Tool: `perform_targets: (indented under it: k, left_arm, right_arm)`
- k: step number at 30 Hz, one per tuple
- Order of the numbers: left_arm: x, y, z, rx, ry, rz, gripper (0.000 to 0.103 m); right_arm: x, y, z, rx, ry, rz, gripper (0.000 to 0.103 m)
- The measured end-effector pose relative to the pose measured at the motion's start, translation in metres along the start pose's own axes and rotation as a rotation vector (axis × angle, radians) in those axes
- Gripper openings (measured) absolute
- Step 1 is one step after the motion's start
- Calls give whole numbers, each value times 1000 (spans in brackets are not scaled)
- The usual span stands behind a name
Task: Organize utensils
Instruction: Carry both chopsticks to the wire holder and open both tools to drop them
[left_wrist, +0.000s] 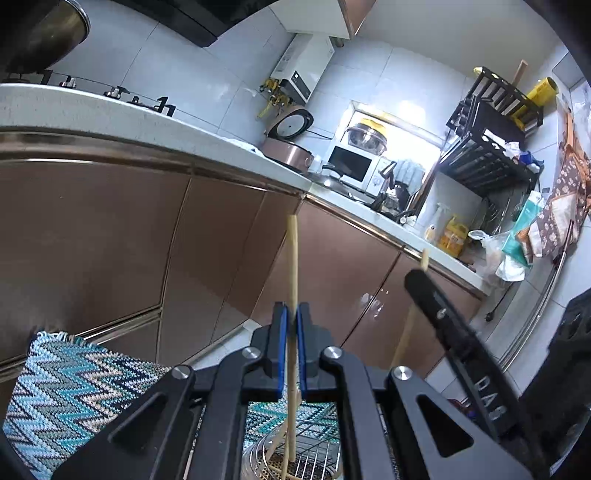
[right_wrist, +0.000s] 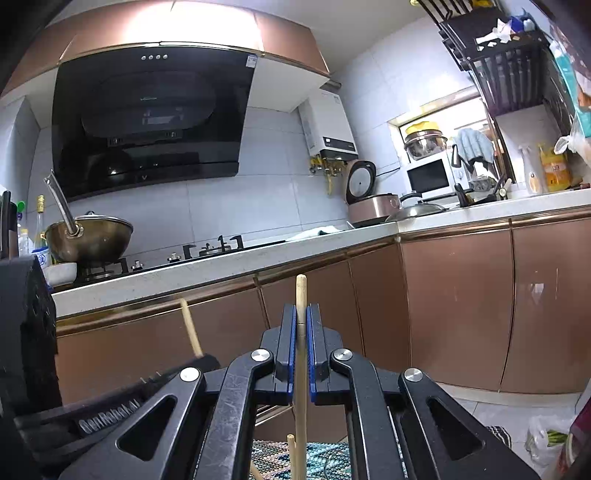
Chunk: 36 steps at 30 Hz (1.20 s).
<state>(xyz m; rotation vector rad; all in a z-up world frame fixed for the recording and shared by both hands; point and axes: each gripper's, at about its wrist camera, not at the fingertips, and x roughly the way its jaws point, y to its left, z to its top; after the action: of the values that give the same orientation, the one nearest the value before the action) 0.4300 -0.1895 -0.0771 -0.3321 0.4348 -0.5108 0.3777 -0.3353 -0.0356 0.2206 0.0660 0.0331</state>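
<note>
Nearest us, our left gripper (left_wrist: 292, 332) is clamped on a pale chopstick (left_wrist: 293, 266), held upright; our right gripper (right_wrist: 302, 334) pinches a second chopstick (right_wrist: 301, 295) likewise. Both look light, stiff and smooth, best held mid-shaft. Below, a wire basket (left_wrist: 314, 448) on the zigzag mat (left_wrist: 70, 384) holds more sticks.

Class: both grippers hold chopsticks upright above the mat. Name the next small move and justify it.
Probably lower the left gripper: its chopstick hangs with the tip just over the wire basket, where other sticks already lie. The right gripper also grips one.
</note>
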Motion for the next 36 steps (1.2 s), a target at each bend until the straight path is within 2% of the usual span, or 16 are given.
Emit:
perform_targets:
  k: [12,25,31,32,34,35,36]
  left_arm:
    - [7,3,-16,5,21,25,5]
    - [17,14,-30,-16,33,56,5]
    - [16,14,-34,-21,44,48,6]
    - [14,14,-34,-20,44,48,6]
    - [9,13,-33,-17,47,46,9]
    - [5,12,-31,-15,48,44,13]
    - [1,11,-29,-13,46,45,17]
  right_arm:
    - [0,-1,-3,1,11,-8,6]
    - [-8,-6,-33,2,67,-25,6]
    - [-16,-5,-37,-3,87,-25,6]
    - [-19,-5,-37,-1,86,-29,8]
    - [-25,-6,-35,10,81,-37,19]
    - [-28,-7,-33,15,77,-41,31]
    - [-32,-7,-32,19,73,-44,34]
